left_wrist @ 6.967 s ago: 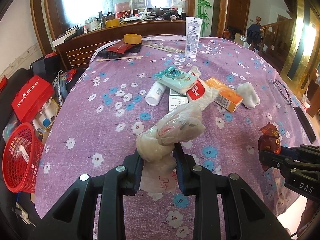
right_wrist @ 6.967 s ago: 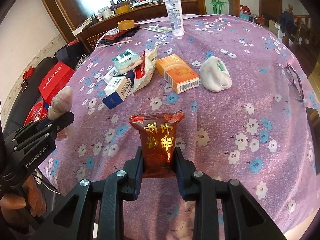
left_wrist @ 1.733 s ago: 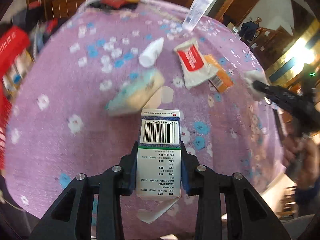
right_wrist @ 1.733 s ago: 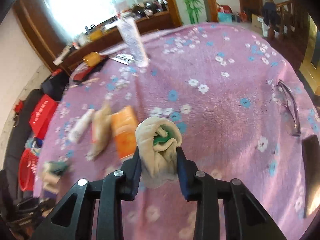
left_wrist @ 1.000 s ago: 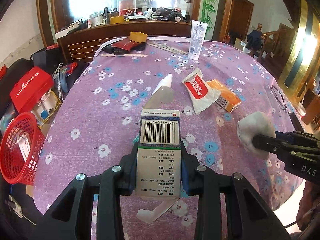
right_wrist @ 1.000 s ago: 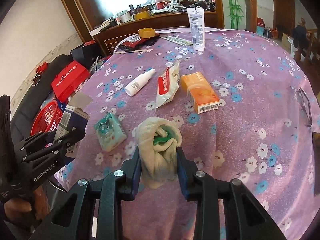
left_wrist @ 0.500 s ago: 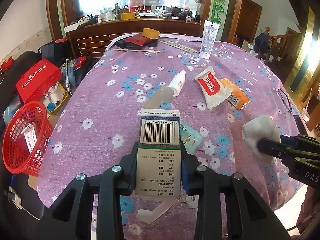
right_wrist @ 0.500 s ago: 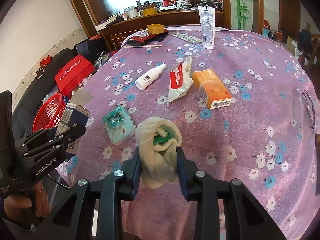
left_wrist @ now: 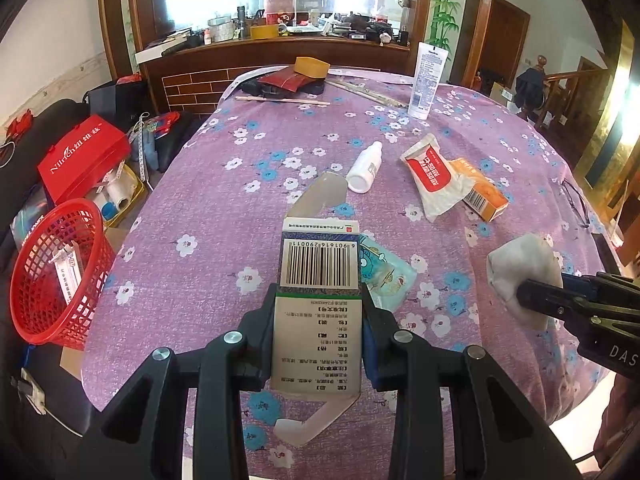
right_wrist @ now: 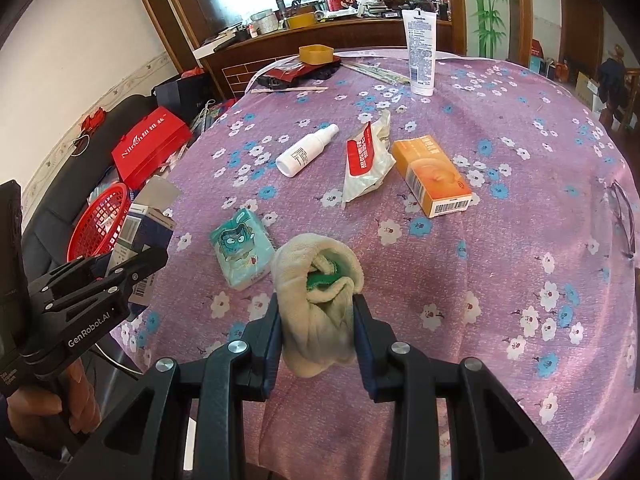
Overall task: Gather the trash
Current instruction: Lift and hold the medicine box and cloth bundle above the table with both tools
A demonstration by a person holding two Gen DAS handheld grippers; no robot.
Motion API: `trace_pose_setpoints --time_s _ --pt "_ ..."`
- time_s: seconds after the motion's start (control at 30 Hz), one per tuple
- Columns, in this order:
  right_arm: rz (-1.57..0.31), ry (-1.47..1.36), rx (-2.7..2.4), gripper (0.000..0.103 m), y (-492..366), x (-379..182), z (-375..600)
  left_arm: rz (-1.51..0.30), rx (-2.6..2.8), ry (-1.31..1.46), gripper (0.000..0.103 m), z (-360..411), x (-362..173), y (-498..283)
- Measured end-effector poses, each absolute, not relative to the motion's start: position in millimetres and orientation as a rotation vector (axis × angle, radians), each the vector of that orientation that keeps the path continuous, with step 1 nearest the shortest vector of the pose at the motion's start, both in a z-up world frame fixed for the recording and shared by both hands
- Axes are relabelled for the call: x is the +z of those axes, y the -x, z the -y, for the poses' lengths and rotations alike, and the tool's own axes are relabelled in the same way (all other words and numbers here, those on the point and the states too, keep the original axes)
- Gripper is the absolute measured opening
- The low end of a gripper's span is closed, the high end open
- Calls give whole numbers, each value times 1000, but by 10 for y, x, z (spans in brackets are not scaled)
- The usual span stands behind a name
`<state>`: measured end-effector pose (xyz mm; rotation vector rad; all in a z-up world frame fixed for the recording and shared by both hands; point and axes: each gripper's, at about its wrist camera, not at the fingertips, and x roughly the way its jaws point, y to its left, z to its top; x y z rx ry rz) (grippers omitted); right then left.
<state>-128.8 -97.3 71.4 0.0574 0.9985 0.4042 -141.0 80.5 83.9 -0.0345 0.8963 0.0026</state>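
Trash was only partly collected at this moment. The left gripper (left_wrist: 319, 332) had its jaws closed on an opened carton (left_wrist: 319, 304), and the right gripper (right_wrist: 318, 332) clamped a rolled cloth wad (right_wrist: 316, 296), both above the table (right_wrist: 520, 240). The red basket (left_wrist: 52, 272) on the floor held only a little. On the cloth lay a tissue pack (right_wrist: 240, 256), a spray bottle (right_wrist: 306, 150), a red-white pouch (right_wrist: 366, 164) and an orange box (right_wrist: 432, 176), so I judged much was left.
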Motion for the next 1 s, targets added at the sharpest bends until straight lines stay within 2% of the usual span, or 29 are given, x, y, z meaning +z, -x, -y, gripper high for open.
trace_pose_setpoints --time_s 1.0 --pt "-998 -35 439 35 1224 764 870 -897 50 35 34 -923 871 1460"
